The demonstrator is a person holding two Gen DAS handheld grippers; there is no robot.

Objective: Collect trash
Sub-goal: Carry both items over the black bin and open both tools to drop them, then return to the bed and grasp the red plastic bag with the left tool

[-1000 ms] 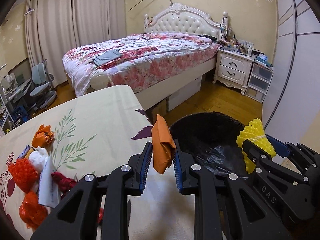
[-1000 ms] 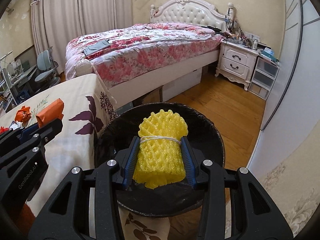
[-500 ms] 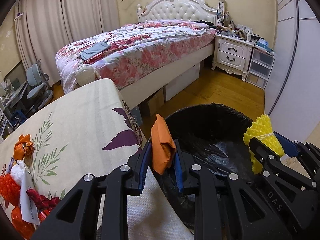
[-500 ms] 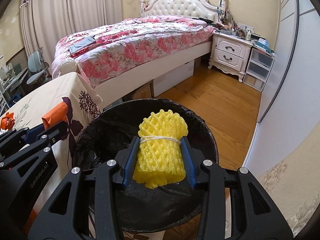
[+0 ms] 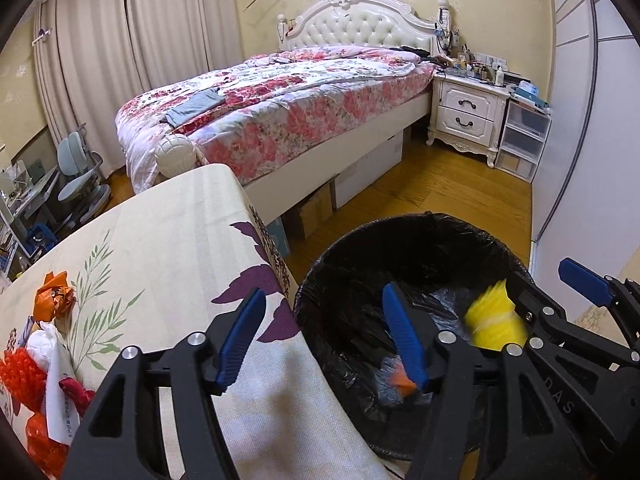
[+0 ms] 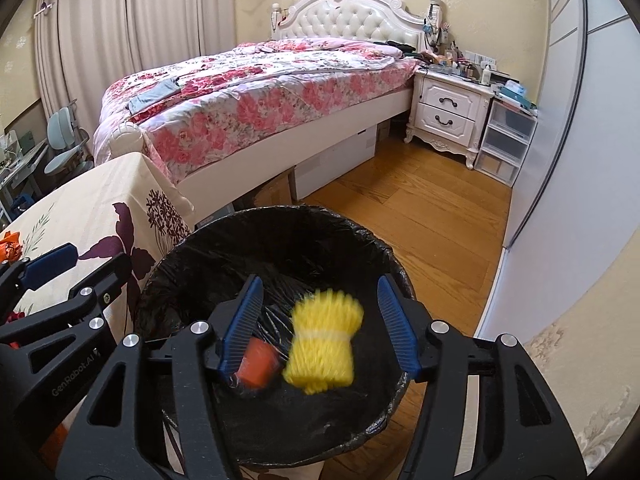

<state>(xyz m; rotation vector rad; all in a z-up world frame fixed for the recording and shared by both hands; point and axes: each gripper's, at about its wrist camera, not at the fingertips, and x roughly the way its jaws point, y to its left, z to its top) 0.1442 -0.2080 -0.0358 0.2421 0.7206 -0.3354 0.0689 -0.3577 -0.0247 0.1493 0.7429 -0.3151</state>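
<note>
A black-lined trash bin (image 5: 344, 264) (image 6: 172, 264) stands on the floor by the table. My left gripper (image 5: 324, 336) hangs over the bin's left rim, its jaws opening with nothing between them. Blurred below its right finger is the orange packet (image 5: 398, 378) (image 6: 258, 368), inside the bin. My right gripper (image 6: 320, 320) is over the bin, jaws opening; the yellow foam net (image 6: 324, 344) (image 5: 494, 320) is blurred between the pads without touching them, loose over the bin's liner. More trash (image 5: 52, 300) lies on the table's left: orange wrappers, red netting, white paper.
The table (image 5: 160, 240) wears a cream cloth with leaf and flower prints; its corner is beside the bin. Behind it are a bed (image 5: 280, 112), a white nightstand (image 5: 468, 116), plastic drawers (image 5: 520, 140) and wooden floor (image 6: 420, 208). A wardrobe door (image 6: 568, 160) is on the right.
Both grippers have opened over the bin. The orange packet left the left gripper and the yellow foam net left the right one; both are dropping into the bin.
</note>
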